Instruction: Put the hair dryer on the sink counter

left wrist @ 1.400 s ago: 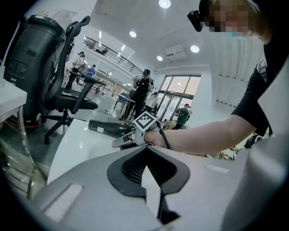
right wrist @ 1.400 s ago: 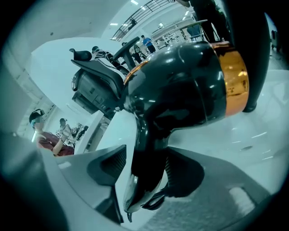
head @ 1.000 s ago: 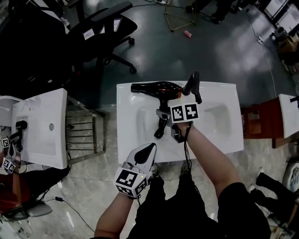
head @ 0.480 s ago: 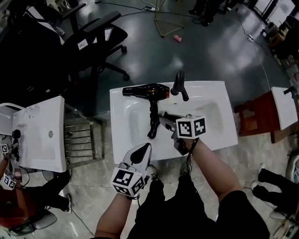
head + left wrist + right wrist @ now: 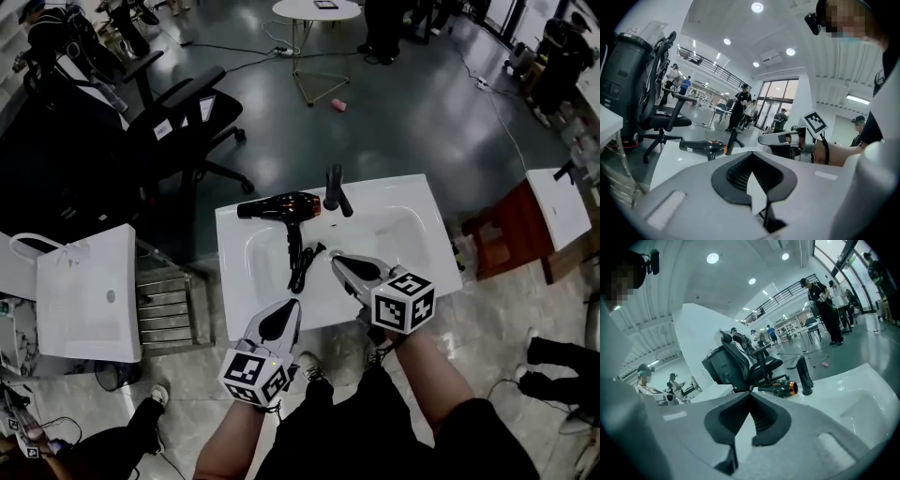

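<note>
A: The right gripper point(image 5: 334, 259) has pulled back from the hair dryer point(image 5: 281, 206) toward the near edge of the sink counter point(image 5: 234, 281). Its jaws have just been closing, and nothing sits between them now.

B: And the left gripper point(image 5: 292, 306)?

A: It hangs at the front edge, jaws pressed together, holding nothing.

B: Where is the dryer?

A: It lies on its side along the back rim, its orange-ringed end just beside the faucet point(image 5: 335, 190). The handle points toward the person and the cord point(image 5: 302, 267) is bunched on the basin's left slope.

B: So the task looks done. What could spoil it?

A: Probably the cord. It lies close to the right gripper's tips, so a careless sweep could snag it and drag the dryer into the basin. The handle also reaches over the slope, so a nudge might roll it in
</note>
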Demonstrator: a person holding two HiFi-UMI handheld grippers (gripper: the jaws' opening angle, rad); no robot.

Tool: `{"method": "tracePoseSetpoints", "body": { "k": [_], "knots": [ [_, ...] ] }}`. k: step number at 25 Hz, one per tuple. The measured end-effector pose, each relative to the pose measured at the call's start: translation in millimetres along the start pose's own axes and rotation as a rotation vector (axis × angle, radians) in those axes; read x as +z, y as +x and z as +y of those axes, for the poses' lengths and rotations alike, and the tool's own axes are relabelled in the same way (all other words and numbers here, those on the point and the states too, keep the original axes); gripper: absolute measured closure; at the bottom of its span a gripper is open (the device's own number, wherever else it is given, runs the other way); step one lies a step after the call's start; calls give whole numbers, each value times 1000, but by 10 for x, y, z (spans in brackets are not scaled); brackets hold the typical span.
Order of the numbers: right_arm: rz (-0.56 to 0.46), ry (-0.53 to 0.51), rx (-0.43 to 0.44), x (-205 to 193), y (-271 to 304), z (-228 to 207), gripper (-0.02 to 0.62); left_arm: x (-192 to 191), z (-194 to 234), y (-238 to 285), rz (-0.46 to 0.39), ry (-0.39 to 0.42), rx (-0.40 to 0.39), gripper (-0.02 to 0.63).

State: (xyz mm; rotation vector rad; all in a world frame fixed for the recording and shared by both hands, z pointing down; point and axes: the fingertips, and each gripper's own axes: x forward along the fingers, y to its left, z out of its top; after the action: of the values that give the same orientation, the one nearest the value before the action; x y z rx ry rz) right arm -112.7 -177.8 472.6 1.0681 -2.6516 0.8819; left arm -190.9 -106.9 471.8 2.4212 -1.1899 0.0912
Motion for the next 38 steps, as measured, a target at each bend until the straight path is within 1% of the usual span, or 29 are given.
{"method": "tracePoseSetpoints", "body": {
  "k": [2, 7, 12, 18, 23, 30, 34, 38],
  "knots": [
    [-23, -31, 2, 48, -148, 109, 594, 96, -92, -34, -13, 14, -1, 603],
    [-72, -91, 33, 172, -512, 391, 594, 270, -291, -88, -40, 14, 35, 603],
    [-85, -147, 74, 258, -837, 441, 594, 326, -525, -66, -58, 26, 74, 603],
    [-63, -166, 143, 240, -1128, 436, 594, 324, -807, 6, -76, 27, 126, 603],
    [-31, -204, 190, 190, -1293, 415, 594, 274, -1031, 86, -76, 26, 153, 603],
    [-2, -243, 239, 44, -1438, 413, 594, 214, -1263, 110, -91, 34, 186, 603],
    [32, -262, 265, -68, -1478, 403, 594, 140, -1347, 132, -87, 22, 205, 603],
    [50, -257, 283, -127, -1531, 351, 594, 69, -1422, 169, -85, 6, 223, 603]
  ]
}}
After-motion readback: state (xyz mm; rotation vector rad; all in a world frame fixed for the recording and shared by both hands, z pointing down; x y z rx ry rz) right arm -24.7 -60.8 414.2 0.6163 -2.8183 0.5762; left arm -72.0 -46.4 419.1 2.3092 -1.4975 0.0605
